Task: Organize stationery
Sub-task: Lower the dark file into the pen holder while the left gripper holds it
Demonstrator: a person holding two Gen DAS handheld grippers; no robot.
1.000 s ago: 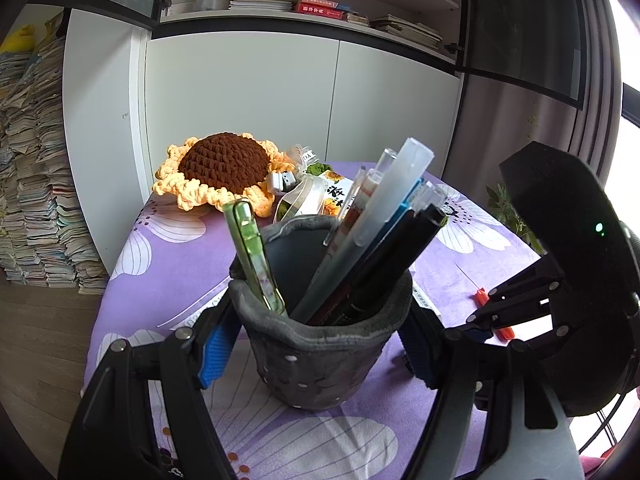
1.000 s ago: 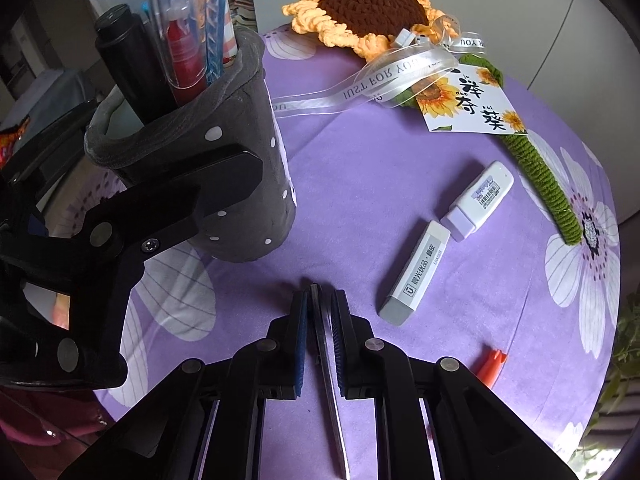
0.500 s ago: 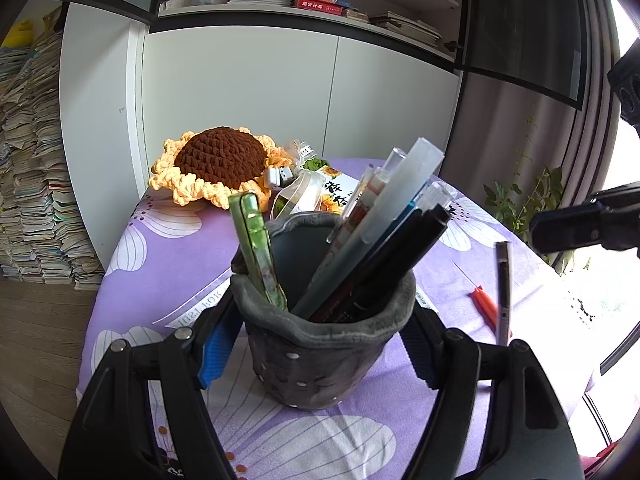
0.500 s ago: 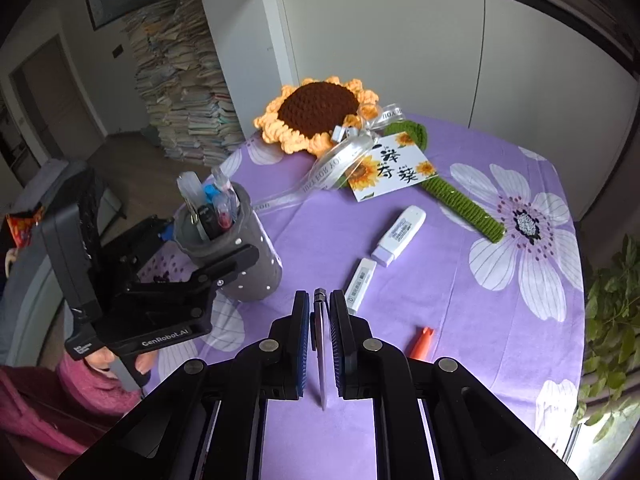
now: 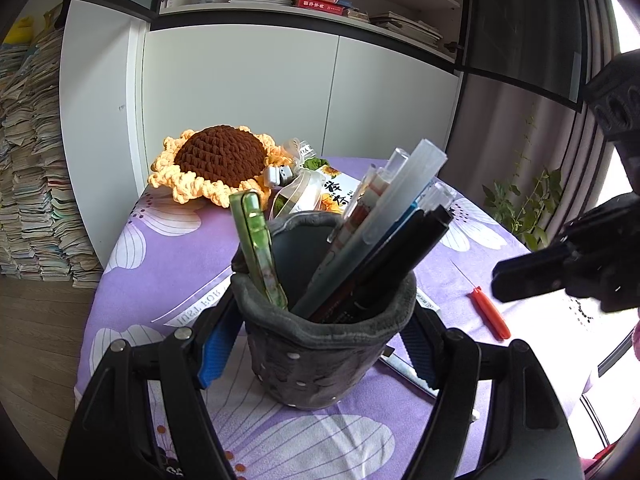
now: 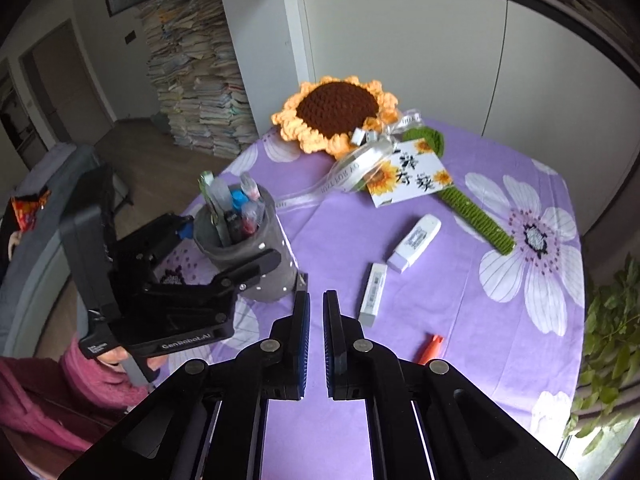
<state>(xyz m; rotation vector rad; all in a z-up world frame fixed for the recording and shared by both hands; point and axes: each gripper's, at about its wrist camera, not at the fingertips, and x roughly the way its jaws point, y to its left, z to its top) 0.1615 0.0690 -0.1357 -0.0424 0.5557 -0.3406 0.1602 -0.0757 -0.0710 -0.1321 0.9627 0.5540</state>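
My left gripper (image 5: 320,344) is shut on a grey felt pen holder (image 5: 320,344) that stands on the purple table and holds several pens and a green clip; it shows in the right wrist view (image 6: 248,252) too. My right gripper (image 6: 315,300) hangs high above the table, its jaws slightly apart with nothing between them. A dark pen (image 5: 408,372) lies on the cloth beside the holder's right side. On the cloth to the right lie a white marker (image 6: 373,294), a white correction tape (image 6: 416,242) and an orange tool (image 6: 429,348).
A crochet sunflower (image 6: 340,112) with ribbon, green stem and a card (image 6: 408,178) lies at the back of the table. White cupboards stand behind it. Stacks of books rise at the left, and a plant (image 6: 608,340) stands at the right edge.
My right gripper rose well above the table with the dark pen, then opened slightly; the pen is out of its jaws and lies by the holder. The left gripper kept its hold.
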